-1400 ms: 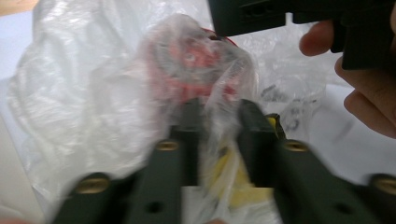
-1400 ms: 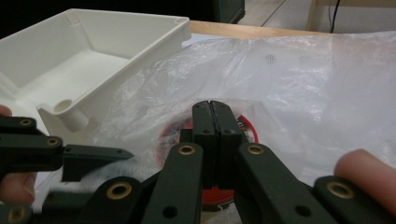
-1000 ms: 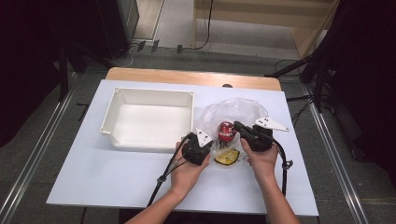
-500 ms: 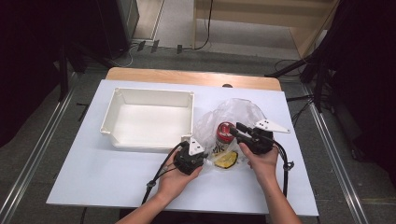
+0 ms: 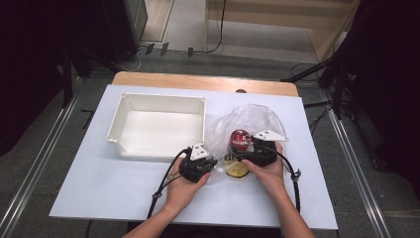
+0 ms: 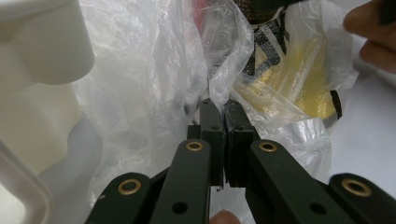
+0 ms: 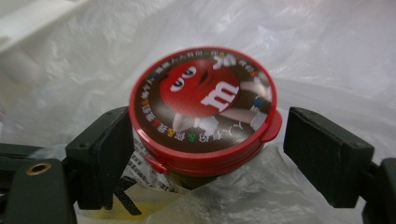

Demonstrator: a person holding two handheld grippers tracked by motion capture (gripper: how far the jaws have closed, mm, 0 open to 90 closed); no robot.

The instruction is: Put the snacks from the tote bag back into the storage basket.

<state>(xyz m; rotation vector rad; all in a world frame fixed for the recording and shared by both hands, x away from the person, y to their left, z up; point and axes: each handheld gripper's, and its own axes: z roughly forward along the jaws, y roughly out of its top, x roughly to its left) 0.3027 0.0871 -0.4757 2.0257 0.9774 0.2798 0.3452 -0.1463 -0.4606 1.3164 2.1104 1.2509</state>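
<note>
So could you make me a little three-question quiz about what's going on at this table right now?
1. True or false: the left hand-held gripper is shut on the plastic bag.
2. What stands between the open pads of the right hand-held gripper? A) a spoon B) a red-lidded candy tub C) a sponge
3. Fill in: the white tray lies to the ____ of the bag in the high view.

Key: 1 true. 2 B; the right pad stands clear of it. 3 left.

Left of the bin the surface lies open; crumpled bag probably crowds the candy tub.
</note>
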